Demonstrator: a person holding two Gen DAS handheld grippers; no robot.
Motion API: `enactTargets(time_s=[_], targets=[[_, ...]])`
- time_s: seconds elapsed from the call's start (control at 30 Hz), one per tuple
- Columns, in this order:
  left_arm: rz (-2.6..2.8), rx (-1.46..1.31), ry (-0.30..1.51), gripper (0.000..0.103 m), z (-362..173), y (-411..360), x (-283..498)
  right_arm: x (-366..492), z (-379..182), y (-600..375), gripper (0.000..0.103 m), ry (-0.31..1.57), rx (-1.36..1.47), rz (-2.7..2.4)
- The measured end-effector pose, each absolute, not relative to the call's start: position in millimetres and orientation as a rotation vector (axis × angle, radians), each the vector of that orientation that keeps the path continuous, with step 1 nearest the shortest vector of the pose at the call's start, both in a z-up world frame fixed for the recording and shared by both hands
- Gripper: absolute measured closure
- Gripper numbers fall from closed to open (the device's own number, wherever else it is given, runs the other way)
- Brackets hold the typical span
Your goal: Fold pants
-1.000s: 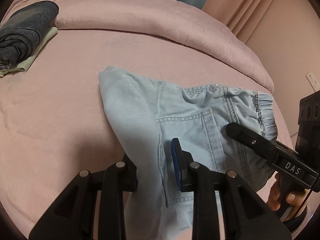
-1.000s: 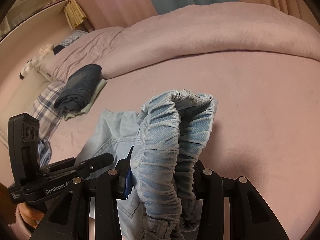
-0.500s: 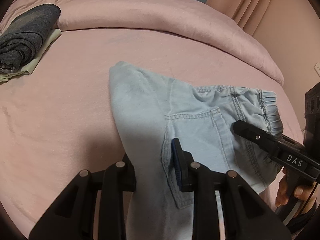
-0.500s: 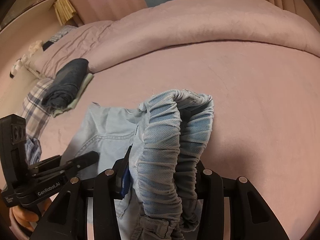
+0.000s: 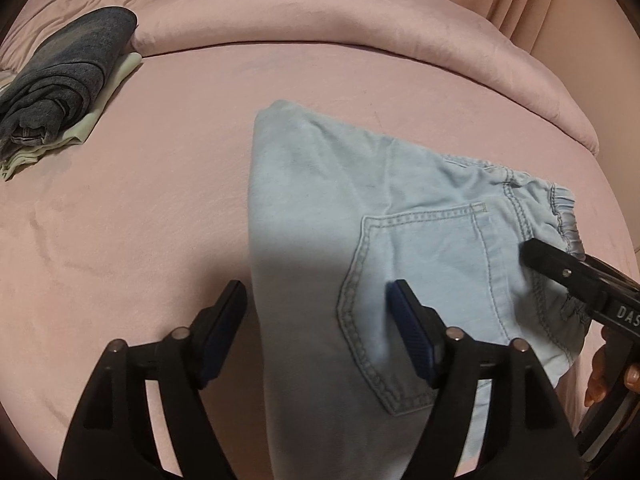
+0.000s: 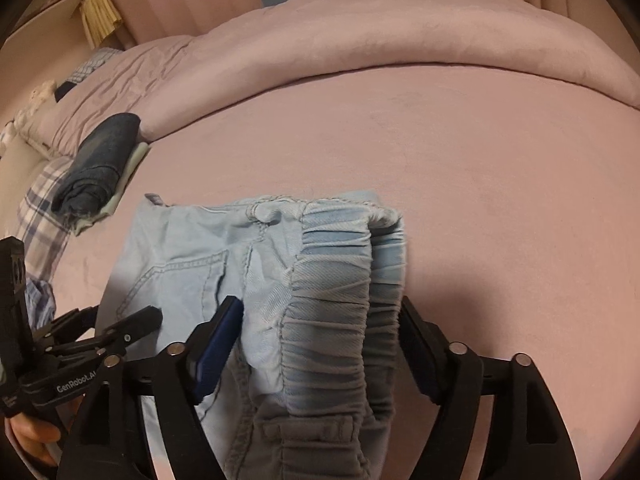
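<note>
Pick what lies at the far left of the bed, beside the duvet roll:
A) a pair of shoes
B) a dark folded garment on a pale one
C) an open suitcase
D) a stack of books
B: a dark folded garment lies on a pale one, seen in both views, apart from the pants.

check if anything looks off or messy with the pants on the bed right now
Nothing is damaged or spilled. The light blue pants lie fairly flat, but the elastic waistband is bunched up between the right gripper fingers rather than lying smooth. The left gripper is open over the fabric.
</note>
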State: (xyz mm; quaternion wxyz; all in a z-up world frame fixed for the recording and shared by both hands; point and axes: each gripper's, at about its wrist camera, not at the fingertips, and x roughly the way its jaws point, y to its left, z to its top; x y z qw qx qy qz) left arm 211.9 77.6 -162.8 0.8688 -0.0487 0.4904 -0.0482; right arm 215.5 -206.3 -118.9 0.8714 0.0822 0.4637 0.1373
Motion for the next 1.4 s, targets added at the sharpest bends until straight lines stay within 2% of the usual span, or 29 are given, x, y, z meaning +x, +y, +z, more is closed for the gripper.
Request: enactTargets(time_s=[0.2,0.37,0.5,0.8,1.1,1.3,1.4], targets=[[-0.087,-0.095,1.03,0.026,-162,79,202,207,-113,-210,0.026,0.956,0.146,0.27],[-0.062,-0.09,1.033,0.017,-168,81,196,194,-115,-210,0.022,0.941,0.053,0.234],[-0.053,-0.093,1.038,0.017,-171,81,194,195,-130,-215,0.021,0.989,0.063,0.228],[-0.051,-0.064,1.025,0.017,-165,81,168,178,-113,-219,0.021,0.946,0.064,0.22],[-0.015,-0.043,1.019,0.016,-164,74,163,177,-129,-221,0.019,0.983,0.084,0.206],[0.002,-0.021,1.021,0.01,-155,69,149,162,-113,-214,0.019,0.952,0.05,0.211],[0.028,-0.004,1.016,0.001,-149,68,141,153,-109,-212,0.019,0.943,0.038,0.213]])
